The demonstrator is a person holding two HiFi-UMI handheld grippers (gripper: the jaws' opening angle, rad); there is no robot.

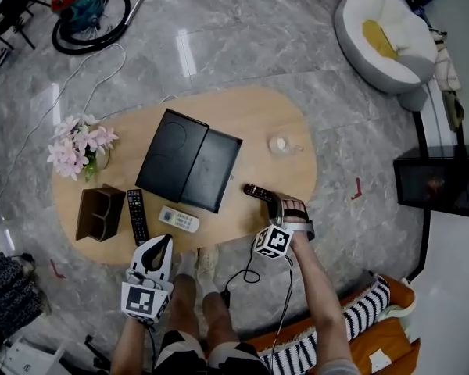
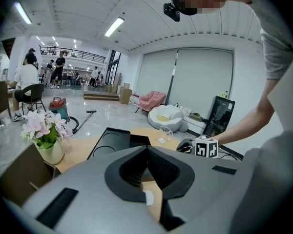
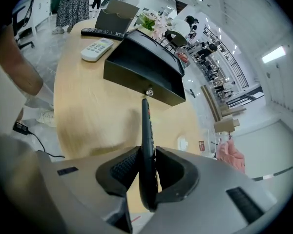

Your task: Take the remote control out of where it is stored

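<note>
The right gripper (image 3: 147, 160) squeezed the black remote (image 3: 145, 123) at its 6 o'clock end; it looked hard, light, slippery. The left gripper (image 2: 147, 152) was closed, empty.

Item: remote control (image 3: 146, 130), black, slim and long, with rows of small buttons on one face. It is clamped on its edge near one end between the pads of my right gripper (image 3: 146, 172), and its free end points away toward the box (image 3: 144, 69). It sits over the tabletop (image 1: 250, 131) near the right front edge; contact with the wood cannot be told. Item: box, black, rectangular, lid folded out flat beside the tray, resting mid-table just beside the remote's far tip.
</note>
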